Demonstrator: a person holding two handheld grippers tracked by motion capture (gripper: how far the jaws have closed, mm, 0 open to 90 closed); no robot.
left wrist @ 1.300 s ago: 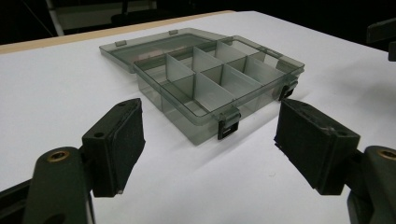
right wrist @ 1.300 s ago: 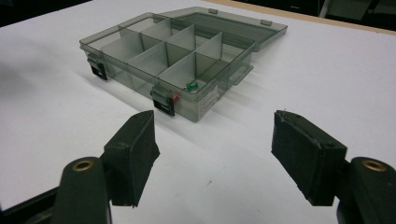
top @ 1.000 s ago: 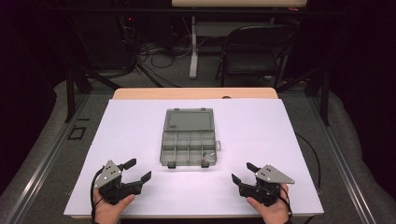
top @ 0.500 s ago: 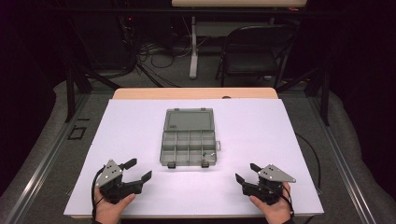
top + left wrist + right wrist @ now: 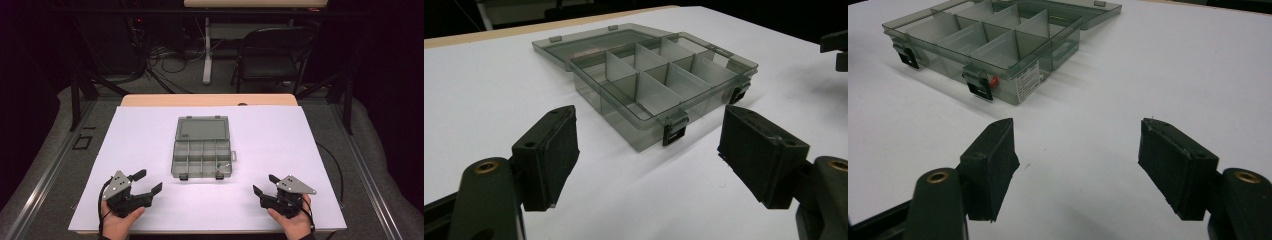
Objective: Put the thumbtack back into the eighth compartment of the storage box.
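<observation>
A smoky clear compartment box (image 5: 202, 159) lies in the middle of the white table, its lid (image 5: 202, 129) open flat behind it. A small red and green item (image 5: 218, 165) sits in its near right compartment, and its red part (image 5: 993, 82) shows by a latch. My left gripper (image 5: 150, 180) rests near the front edge, left of the box, open and empty. My right gripper (image 5: 264, 184) rests at the front right, also open and empty. In the left gripper view the box (image 5: 659, 75) lies just beyond my left gripper (image 5: 646, 145). In the right gripper view the box (image 5: 983, 40) lies ahead to the left of my right gripper (image 5: 1078, 137).
The white sheet (image 5: 280, 140) covers the table, with a wooden strip (image 5: 210, 99) along the far edge. A black folding chair (image 5: 272, 55) and cables stand on the floor beyond. The other gripper (image 5: 836, 47) shows at the right edge of the left gripper view.
</observation>
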